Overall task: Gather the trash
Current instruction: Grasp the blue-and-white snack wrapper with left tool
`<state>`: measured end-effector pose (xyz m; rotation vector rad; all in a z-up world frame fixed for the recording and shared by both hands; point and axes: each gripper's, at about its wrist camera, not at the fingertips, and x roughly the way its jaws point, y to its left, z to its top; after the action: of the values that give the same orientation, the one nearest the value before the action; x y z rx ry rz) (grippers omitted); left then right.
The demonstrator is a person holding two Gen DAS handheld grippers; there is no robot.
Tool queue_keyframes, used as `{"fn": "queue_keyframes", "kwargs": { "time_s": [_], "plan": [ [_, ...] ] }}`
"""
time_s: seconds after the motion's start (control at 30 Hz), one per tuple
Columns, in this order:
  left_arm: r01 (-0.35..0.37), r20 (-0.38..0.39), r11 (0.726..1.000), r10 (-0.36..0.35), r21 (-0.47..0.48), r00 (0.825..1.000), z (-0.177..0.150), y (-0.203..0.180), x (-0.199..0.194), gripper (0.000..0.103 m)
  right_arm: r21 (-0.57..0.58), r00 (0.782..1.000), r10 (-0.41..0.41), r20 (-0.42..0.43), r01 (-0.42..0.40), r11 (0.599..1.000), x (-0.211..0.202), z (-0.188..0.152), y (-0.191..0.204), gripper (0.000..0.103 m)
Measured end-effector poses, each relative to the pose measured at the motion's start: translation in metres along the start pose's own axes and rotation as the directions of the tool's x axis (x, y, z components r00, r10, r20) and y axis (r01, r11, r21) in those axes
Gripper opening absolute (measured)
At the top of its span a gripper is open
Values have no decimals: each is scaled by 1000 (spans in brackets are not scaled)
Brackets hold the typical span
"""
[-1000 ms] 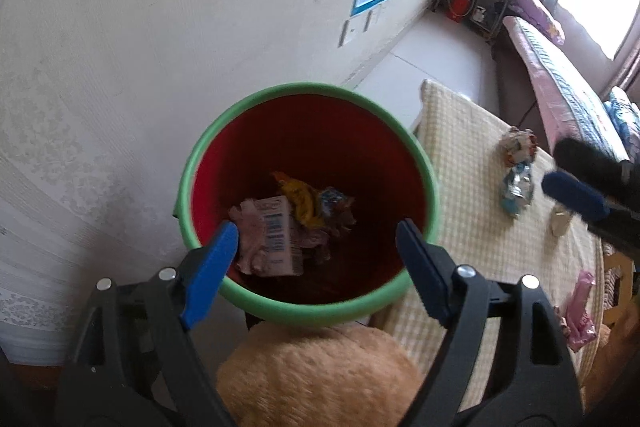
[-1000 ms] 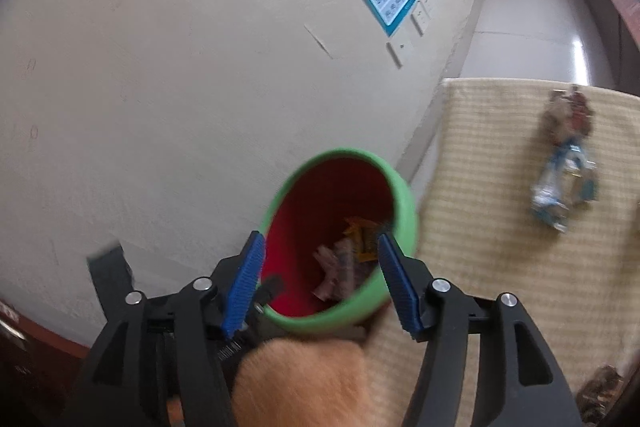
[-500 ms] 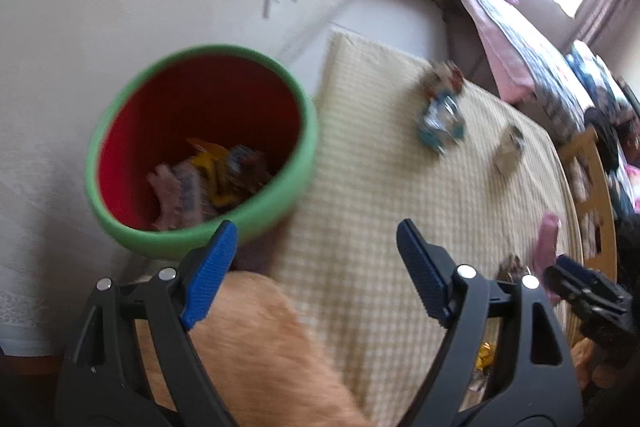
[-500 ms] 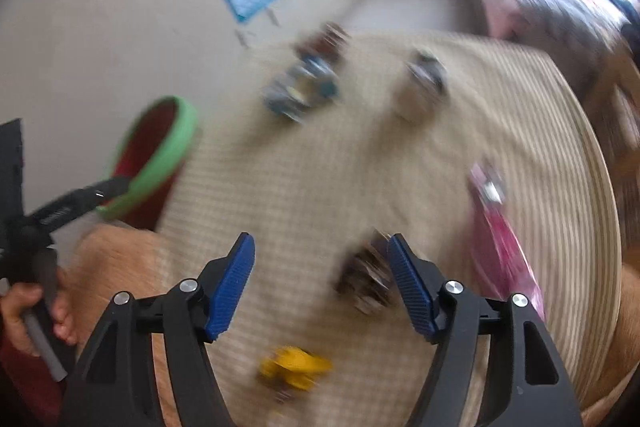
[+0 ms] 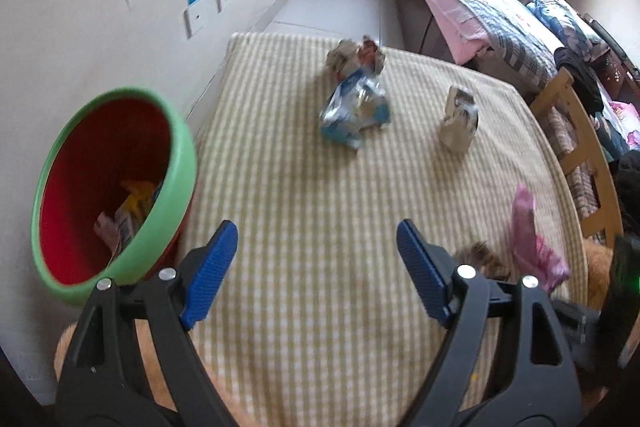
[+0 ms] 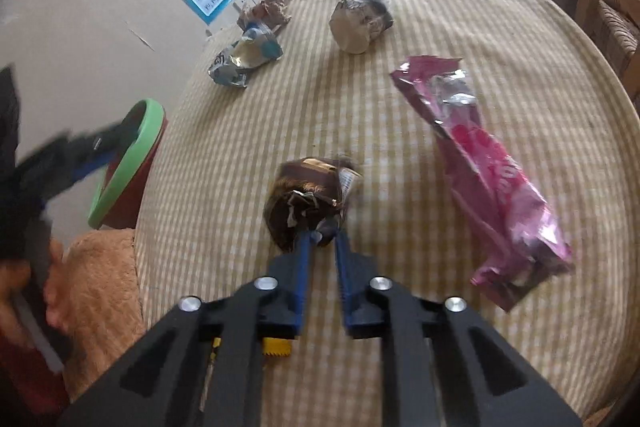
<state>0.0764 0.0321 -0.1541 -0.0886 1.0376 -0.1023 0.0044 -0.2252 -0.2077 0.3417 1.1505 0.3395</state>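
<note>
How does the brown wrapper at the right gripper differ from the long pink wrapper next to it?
The brown wrapper is crumpled into a dark ball; the pink wrapper lies stretched out long and mostly flat. The right gripper has its pads pinched on the brown wrapper's near edge; nothing touches the pink wrapper. The brown one is clearly the smaller of the two. Both are shiny packaging lying on the checked tablecloth, outside the bin.

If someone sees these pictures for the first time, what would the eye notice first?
Probably the long pink wrapper lying on the checked tablecloth, right of centre. Next, the right gripper closed on the near edge of a crumpled brown wrapper. At the table's left edge stands a green-rimmed red bin with trash inside.
</note>
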Motion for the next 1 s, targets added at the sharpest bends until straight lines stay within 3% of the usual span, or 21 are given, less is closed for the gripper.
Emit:
{"fn": "queue_keyframes", "kwargs": {
  "time_s": [0.3, 0.33, 0.37, 0.43, 0.53, 0.63, 0.67, 0.7, 0.8, 1.0],
  "plan": [
    [8, -9, 999, -8, -44, 1000, 64, -14, 61, 79, 74, 998, 55, 0, -55, 996, -4, -11, -19, 15],
    [8, -16, 999, -8, -39, 1000, 71, -17, 69, 79, 79, 998, 66, -2, -66, 995, -3, -10, -20, 19],
    [2, -24, 1000, -2, -27, 1000, 78, -20, 78, 79, 87, 997, 71, -3, -70, 994, -4, -9, -20, 38],
    [-22, -38, 1000, 23, 5, 999, 90, -26, 94, 79, 93, 996, 80, 26, -82, 992, -8, -9, -21, 56],
    [-42, -80, 998, 46, 57, 996, 98, -34, 117, 79, 81, 995, 83, 49, -87, 993, -14, -9, -22, 56],
    [-47, -127, 994, 59, 101, 990, 97, -39, 133, 53, 93, 994, 97, 52, -102, 990, -14, -9, -24, 56],
    [-44, -143, 993, 59, 108, 988, 96, -39, 136, 38, 98, 994, 100, 52, -105, 990, -14, -9, -25, 56],
    [-34, -156, 994, 51, 108, 986, 93, -39, 137, 33, 103, 994, 101, 52, -106, 989, -13, -9, -26, 56],
    [-12, -109, 997, 21, 76, 994, 80, -34, 119, 28, 113, 994, 99, 51, -104, 988, -12, -8, -28, 57],
    [37, -54, 999, -38, -6, 998, 39, -22, 63, 28, 96, 996, 83, 46, -87, 992, -6, 0, -21, 63]
  ]
}}
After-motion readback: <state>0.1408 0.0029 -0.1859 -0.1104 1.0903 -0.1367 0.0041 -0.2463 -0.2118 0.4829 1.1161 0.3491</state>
